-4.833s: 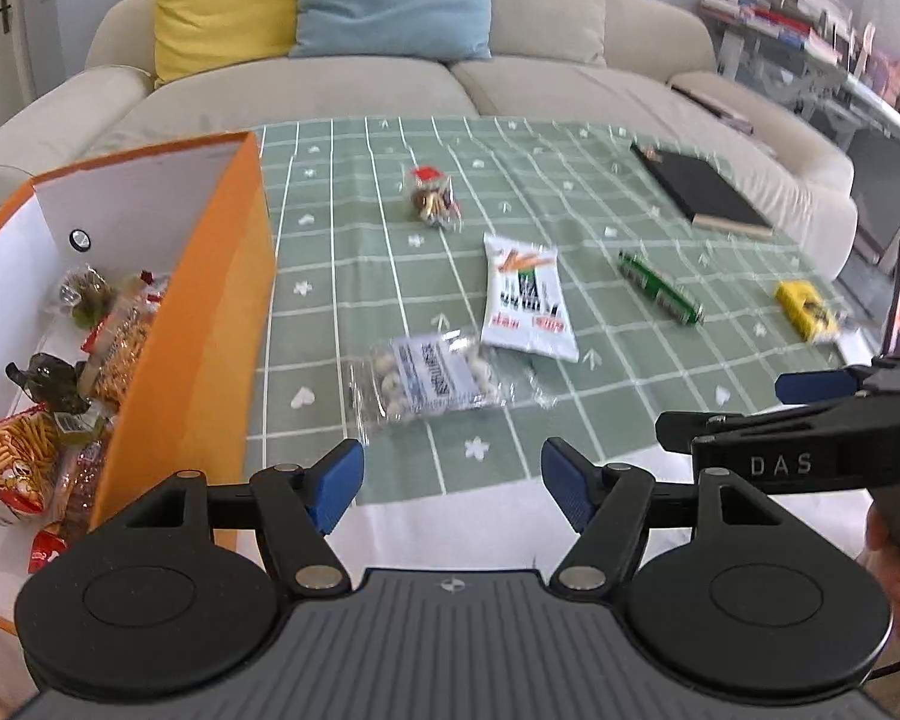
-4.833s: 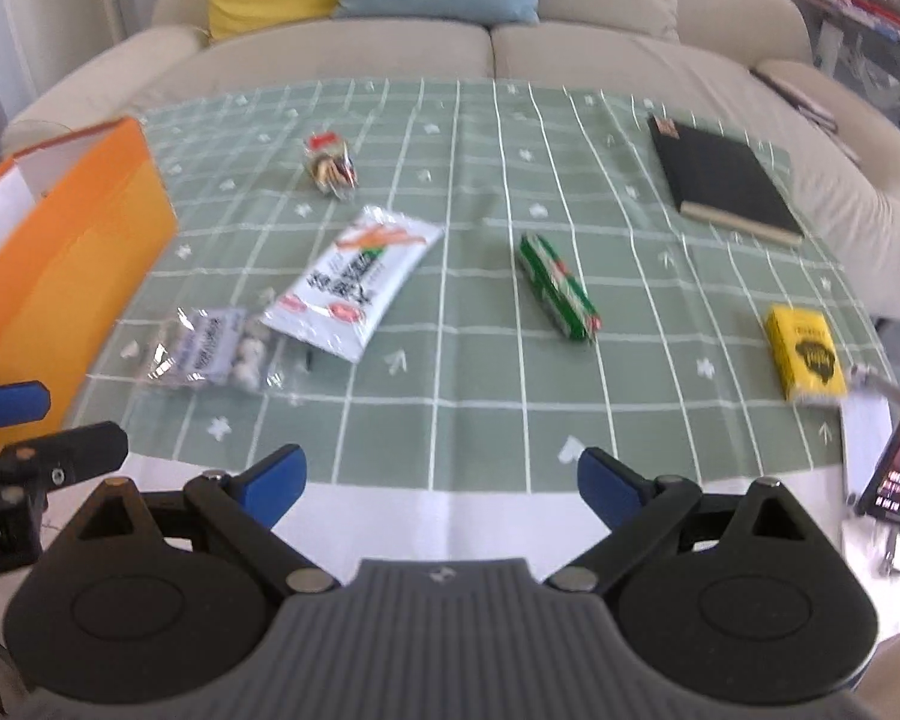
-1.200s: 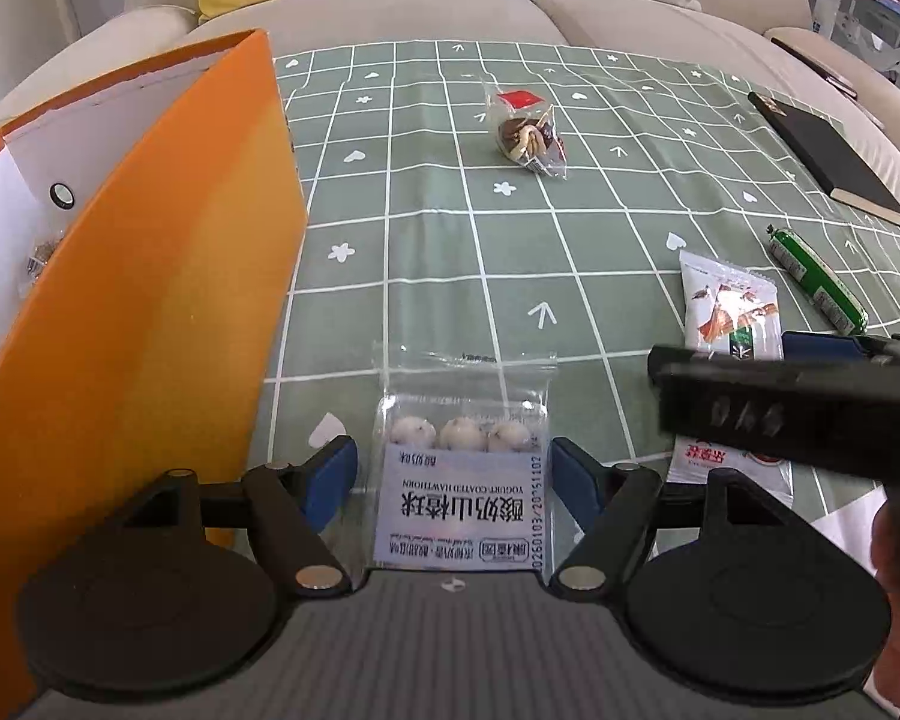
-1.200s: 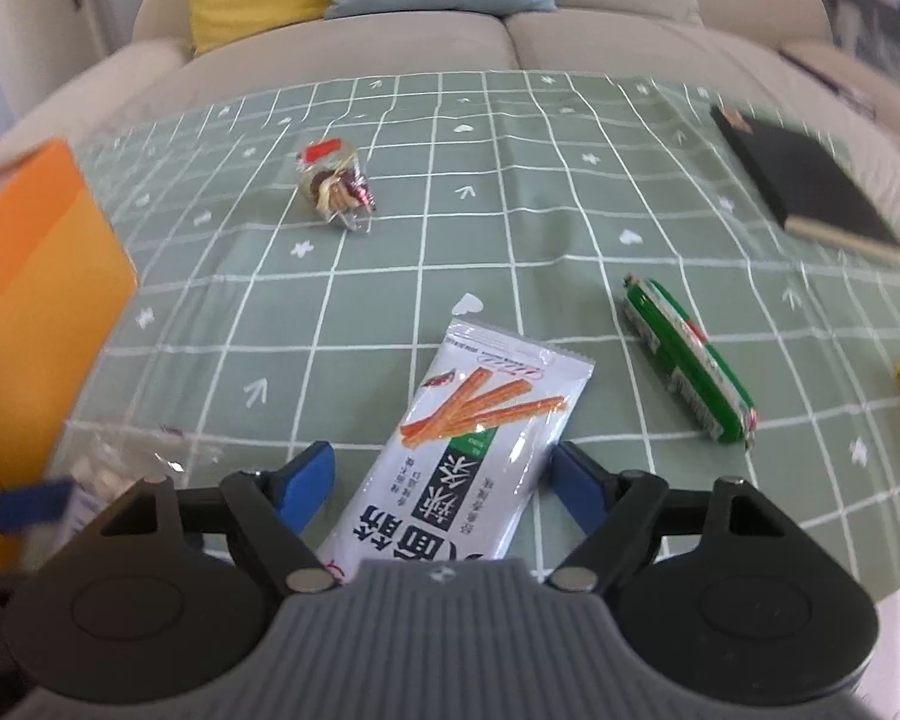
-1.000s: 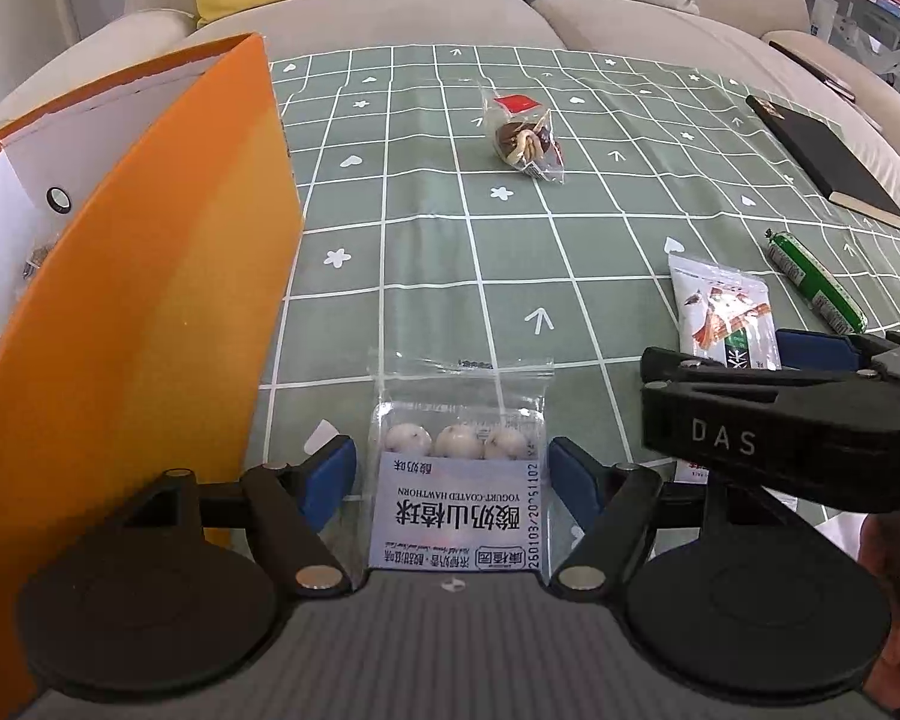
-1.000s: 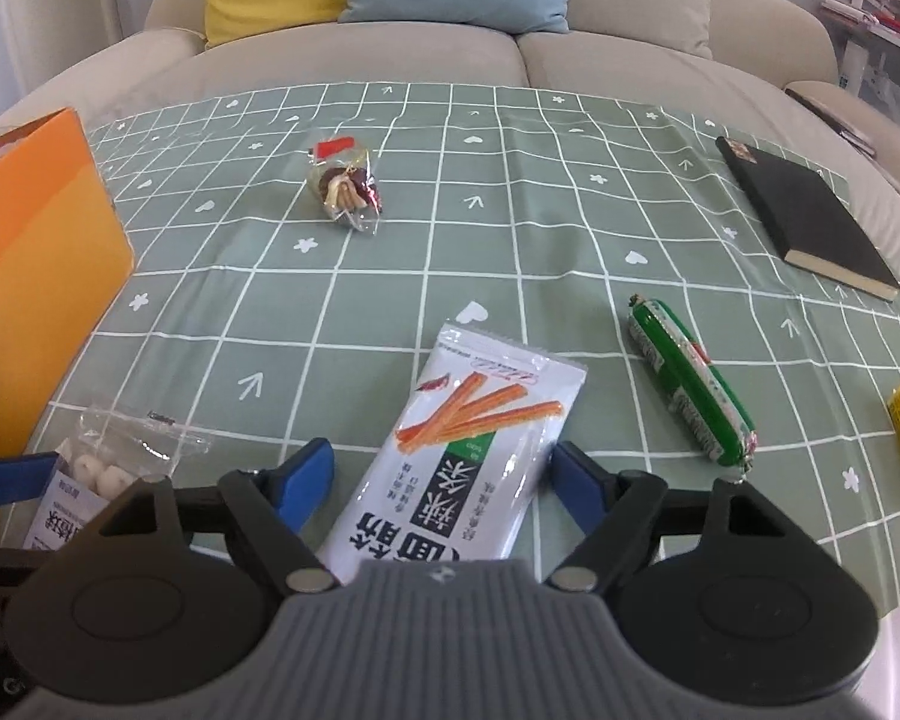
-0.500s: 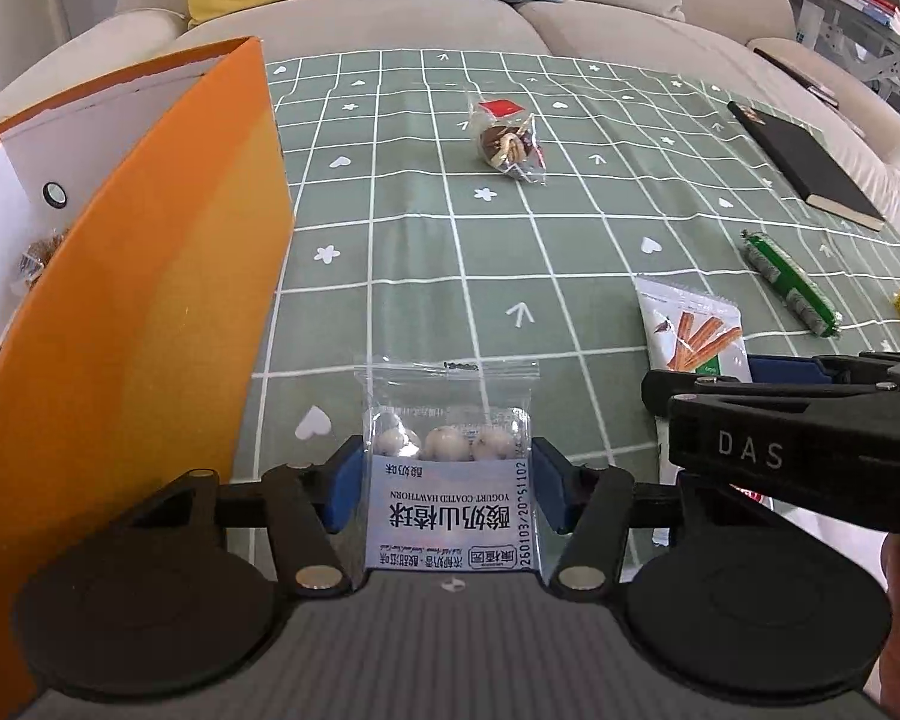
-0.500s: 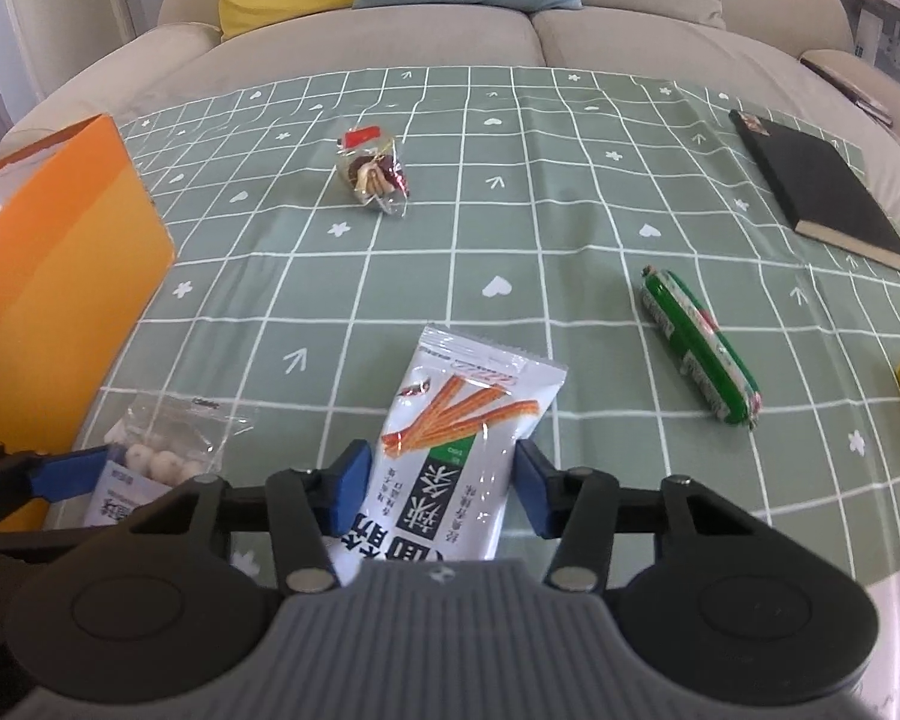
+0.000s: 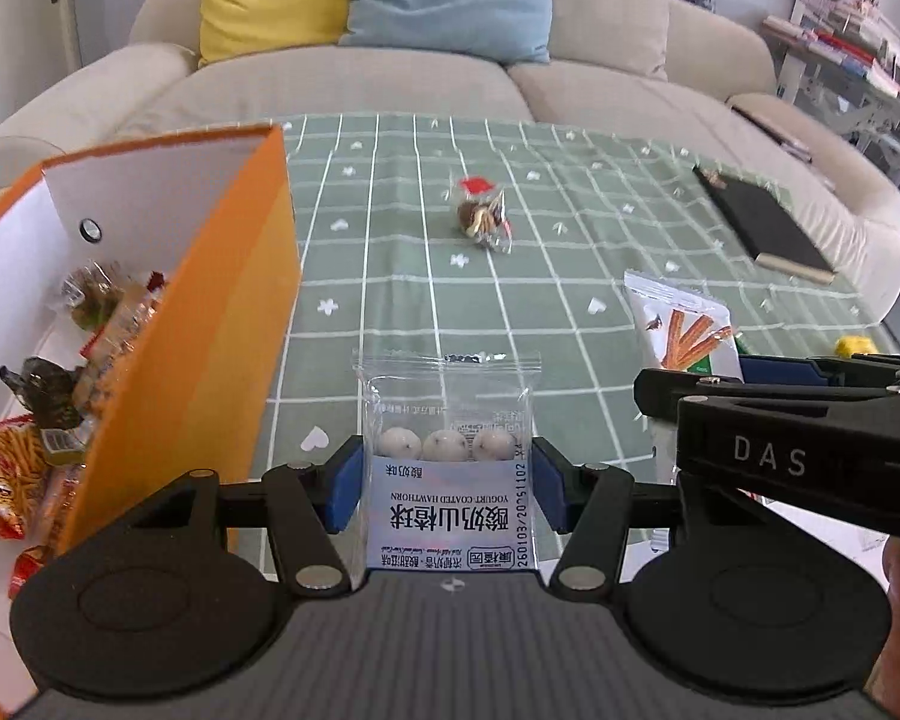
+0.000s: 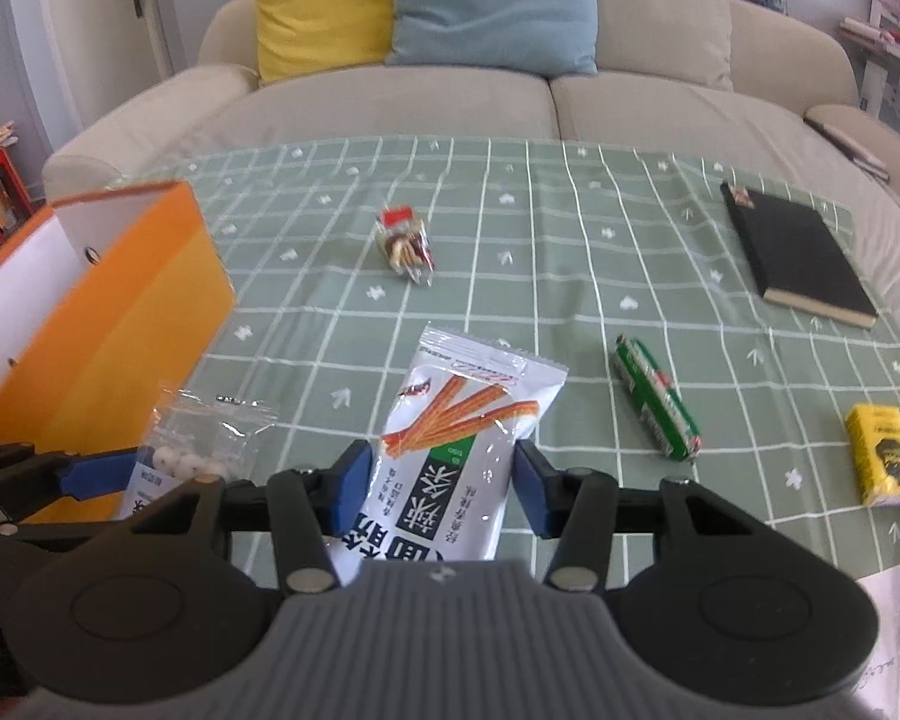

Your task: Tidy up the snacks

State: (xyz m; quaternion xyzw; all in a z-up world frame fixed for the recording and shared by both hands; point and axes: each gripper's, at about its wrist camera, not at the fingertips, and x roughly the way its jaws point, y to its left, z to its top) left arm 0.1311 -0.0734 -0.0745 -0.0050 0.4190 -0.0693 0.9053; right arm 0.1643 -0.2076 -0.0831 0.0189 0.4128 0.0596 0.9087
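My left tool (image 9: 447, 483) is clamped on the clear yogurt-hawthorn packet (image 9: 447, 456) across its short width. The packet's long axis runs forward along the fingers, its sealed clear end pointing away from me and its printed label end toward the tool body. It is just beside the orange box (image 9: 210, 324).

My right tool (image 10: 438, 483) grips the white stick-snack pouch (image 10: 462, 432) the same way: long axis forward, tilted slightly right, crimped top edge far from me.

The green roll (image 10: 657, 414) and small candy bag (image 10: 405, 246) lie on the bench (image 10: 570, 276).
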